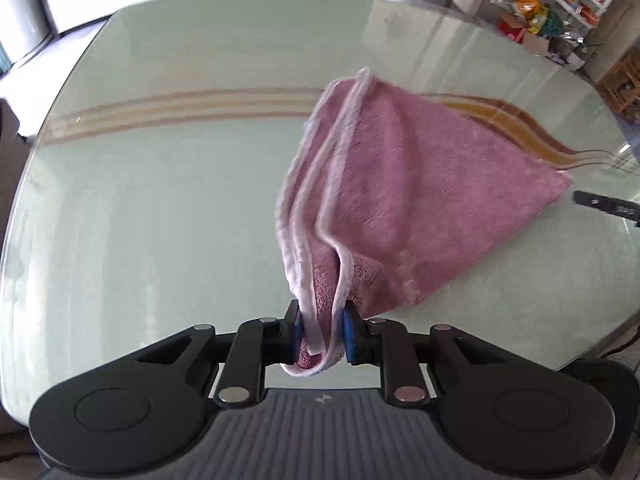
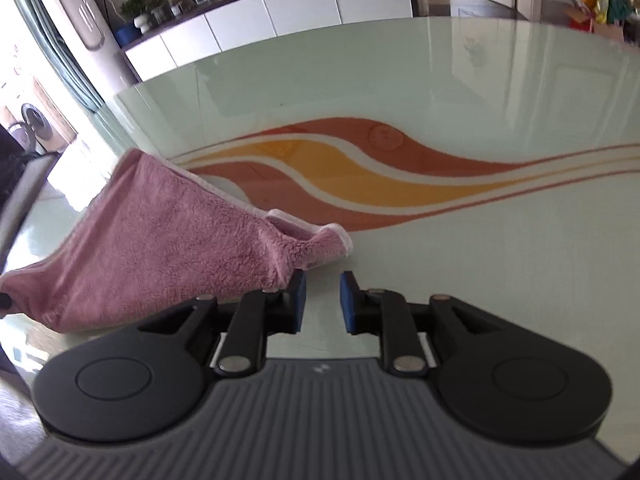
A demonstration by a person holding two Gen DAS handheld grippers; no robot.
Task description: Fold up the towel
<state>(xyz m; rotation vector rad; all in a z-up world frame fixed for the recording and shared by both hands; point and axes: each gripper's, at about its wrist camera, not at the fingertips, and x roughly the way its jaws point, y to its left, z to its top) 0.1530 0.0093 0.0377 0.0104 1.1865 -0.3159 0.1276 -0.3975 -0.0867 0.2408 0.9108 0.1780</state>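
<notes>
Both views are brightly daylit. Strong glare is seen on the glossy pale-green glass bench (image 1: 160, 208) toward the upper right of the left-wrist frame, where reflections are mirrored. Straight lines are bowed by fisheye distortion at the edges. The fluffy pink towel (image 1: 400, 200) is slightly motion-blurred.

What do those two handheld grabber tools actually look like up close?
Both look alike. The left gripper and right gripper have matte black linkage arms with silver round pivot pins, two big black round housings, and a grey ribbed body bearing a small pale logo. The fingers end in blue pads. No cables, hands or sleeves show.
</notes>
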